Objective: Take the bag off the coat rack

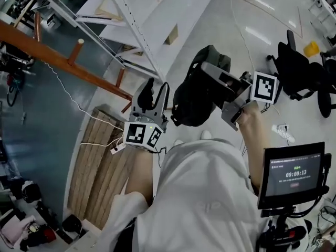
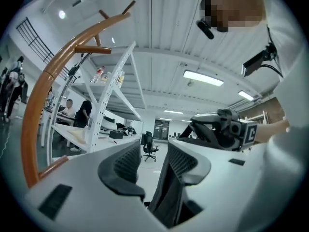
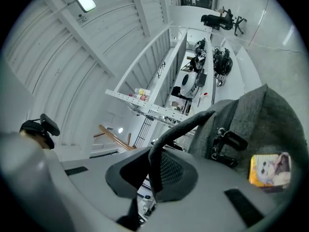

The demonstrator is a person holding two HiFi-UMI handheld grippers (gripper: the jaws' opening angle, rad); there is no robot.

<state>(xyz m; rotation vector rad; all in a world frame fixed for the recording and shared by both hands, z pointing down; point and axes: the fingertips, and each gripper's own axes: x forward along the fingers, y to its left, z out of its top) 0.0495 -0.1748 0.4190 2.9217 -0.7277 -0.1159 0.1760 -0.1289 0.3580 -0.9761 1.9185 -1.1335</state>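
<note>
The right tool (image 3: 152, 175) grips the strap (image 3: 178, 127), holding the bag (image 3: 270, 124) off the coat rack (image 1: 52, 55); left tool (image 2: 152, 166) is open.

The right gripper (image 1: 210, 71) is holding the dark bag (image 1: 190, 103) away from the wooden coat rack (image 1: 58, 54) (clear of its pegs), while the left gripper (image 1: 149, 94) is hovering just beside the rack's pole.
</note>
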